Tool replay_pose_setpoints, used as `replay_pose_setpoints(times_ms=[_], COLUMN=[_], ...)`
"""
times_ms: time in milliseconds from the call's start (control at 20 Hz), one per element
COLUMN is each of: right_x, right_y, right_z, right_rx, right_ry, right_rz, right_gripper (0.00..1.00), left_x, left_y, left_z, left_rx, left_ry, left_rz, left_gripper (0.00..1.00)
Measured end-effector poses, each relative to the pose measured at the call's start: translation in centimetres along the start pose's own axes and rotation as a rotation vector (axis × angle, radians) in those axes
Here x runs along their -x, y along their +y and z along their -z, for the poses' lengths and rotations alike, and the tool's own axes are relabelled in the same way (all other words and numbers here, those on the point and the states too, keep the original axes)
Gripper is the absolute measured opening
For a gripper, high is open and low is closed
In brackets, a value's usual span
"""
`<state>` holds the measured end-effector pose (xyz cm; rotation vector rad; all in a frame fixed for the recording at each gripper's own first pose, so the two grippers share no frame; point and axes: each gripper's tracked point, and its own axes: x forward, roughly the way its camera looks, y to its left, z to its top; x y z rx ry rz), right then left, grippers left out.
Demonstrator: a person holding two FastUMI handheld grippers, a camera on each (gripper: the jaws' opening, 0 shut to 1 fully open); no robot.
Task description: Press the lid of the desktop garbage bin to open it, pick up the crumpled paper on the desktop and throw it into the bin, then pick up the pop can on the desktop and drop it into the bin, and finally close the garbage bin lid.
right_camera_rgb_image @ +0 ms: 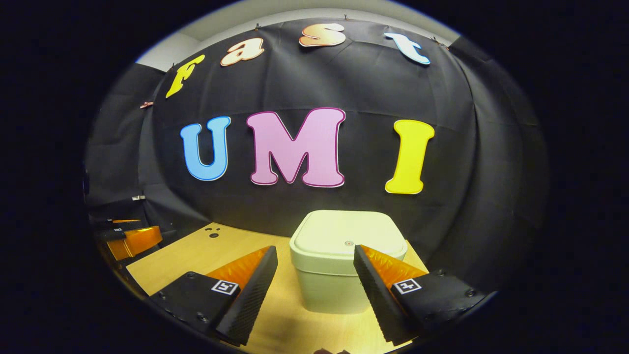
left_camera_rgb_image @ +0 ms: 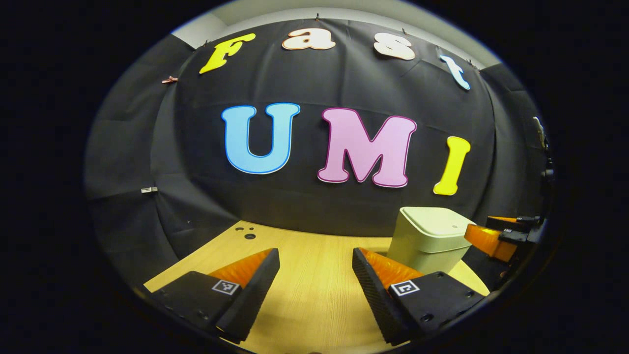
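Facing the closed garbage bin (right_camera_rgb_image: 344, 260), right hand-held gripper (right_camera_rgb_image: 314, 275) released, left hand-held gripper (left_camera_rgb_image: 314, 275) released, bin right of it.

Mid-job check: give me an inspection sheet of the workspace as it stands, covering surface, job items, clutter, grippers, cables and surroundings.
Surface: light wooden tabletop, three small dark holes near its far edge.
Job's things: pale cream square plastic garbage bin, upright, lid closed. Crumpled paper and pop can: nothing seen.
Clutter: nothing seen.
Grippers: left gripper open, over bare table, holding nothing; right gripper open, facing the bin, one finger overlapping its front in the right gripper view; contact cannot be told.
Cables: nothing seen.
Surroundings: black cloth wall behind the table.
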<state>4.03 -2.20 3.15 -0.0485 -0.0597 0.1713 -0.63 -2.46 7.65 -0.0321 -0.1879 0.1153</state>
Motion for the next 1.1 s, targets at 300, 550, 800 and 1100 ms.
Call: replay_pose_setpoints(times_ms=[300,550,800,1100], right_x=[5.2,8.1,10.3,10.7], right_y=[2.2,3.6,4.5,5.5], right_z=[1.7,2.6,3.0,4.0], right_rx=[0.013,0.003,0.002,-0.037], right_ry=[0.029,0.042,0.039,0.077], right_rz=[0.06,0.093,0.117,0.126], right_gripper=[0.98,0.98,0.98,0.98], left_x=[2.4,5.0,6.6,7.1], left_y=[1.8,2.4,3.0,3.8], left_z=[2.0,2.1,2.3,2.7], left_rx=[0.026,0.008,-0.013,-0.022], left_ry=[0.01,0.005,0.009,0.017], left_rz=[0.068,0.102,0.13,0.134], left_gripper=[0.96,0.96,0.96,0.96])
